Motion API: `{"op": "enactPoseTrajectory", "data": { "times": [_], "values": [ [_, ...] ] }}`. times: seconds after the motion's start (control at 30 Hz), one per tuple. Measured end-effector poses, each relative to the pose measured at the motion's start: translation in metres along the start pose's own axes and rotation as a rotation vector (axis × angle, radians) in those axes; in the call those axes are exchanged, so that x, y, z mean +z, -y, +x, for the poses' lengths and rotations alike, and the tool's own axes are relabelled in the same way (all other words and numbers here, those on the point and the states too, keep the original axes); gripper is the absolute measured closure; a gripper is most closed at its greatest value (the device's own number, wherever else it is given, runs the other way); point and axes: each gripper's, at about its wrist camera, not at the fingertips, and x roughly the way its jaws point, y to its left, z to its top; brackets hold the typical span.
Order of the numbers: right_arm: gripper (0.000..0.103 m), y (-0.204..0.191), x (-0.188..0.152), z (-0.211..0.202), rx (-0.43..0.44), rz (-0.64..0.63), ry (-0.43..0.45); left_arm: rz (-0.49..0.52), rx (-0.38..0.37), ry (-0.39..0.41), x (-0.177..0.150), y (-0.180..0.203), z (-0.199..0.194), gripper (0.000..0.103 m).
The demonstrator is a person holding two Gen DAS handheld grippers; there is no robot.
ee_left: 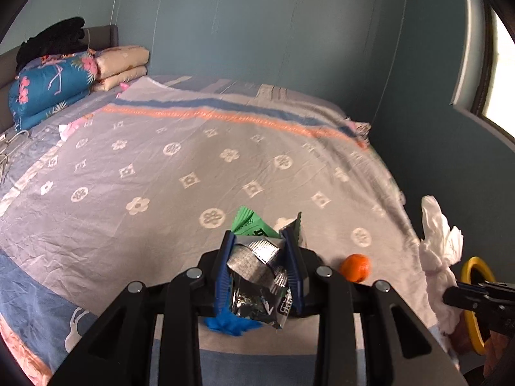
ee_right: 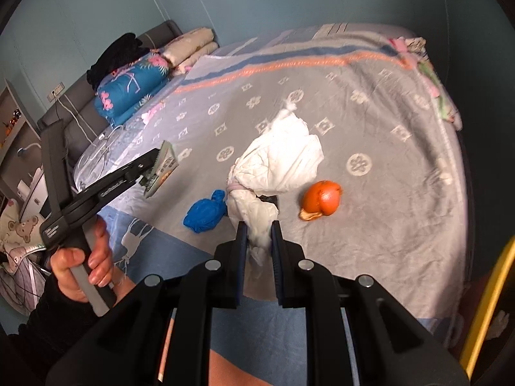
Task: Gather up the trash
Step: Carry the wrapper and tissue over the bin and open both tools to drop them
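Observation:
My left gripper is shut on a crumpled silver and green snack wrapper, lifted above the bed; the same gripper shows at the left of the right wrist view with the wrapper in it. My right gripper is shut on a bunch of white tissue paper that stands up above the blanket. This tissue also appears at the right edge of the left wrist view. On the blanket lie an orange peel and a crumpled blue wad.
The bed carries a grey blanket with white flower marks. Folded quilts and black clothes are stacked at the headboard. A yellow rim sits at the bed's right edge. A hand grips the left tool's handle. Shelves stand at far left.

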Motion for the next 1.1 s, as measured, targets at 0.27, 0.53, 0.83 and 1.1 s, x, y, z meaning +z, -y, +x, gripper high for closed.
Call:
{"op": "enactPoseTrajectory", "data": {
  "times": [0.27,0.53,0.83,1.1],
  "values": [
    [0.089,0.027,-0.008,-0.069,-0.068,0.006,0.079,0.074,-0.066,0.073,0.012,0.062,-0.054,0.074],
    [0.089,0.063,-0.021,-0.131,-0.115,0.037,0.155,0.154,-0.135,0.1,0.011,0.133,-0.085,0.074],
    [0.089,0.106,-0.04,-0.183,-0.17,0.089,0.227,0.259,-0.224,0.109,-0.003,0.205,-0.105,0.074],
    [0.089,0.143,-0.06,-0.214,-0.229,0.151,0.264,0.344,-0.284,0.101,-0.02,0.262,-0.104,0.074]
  ]
}}
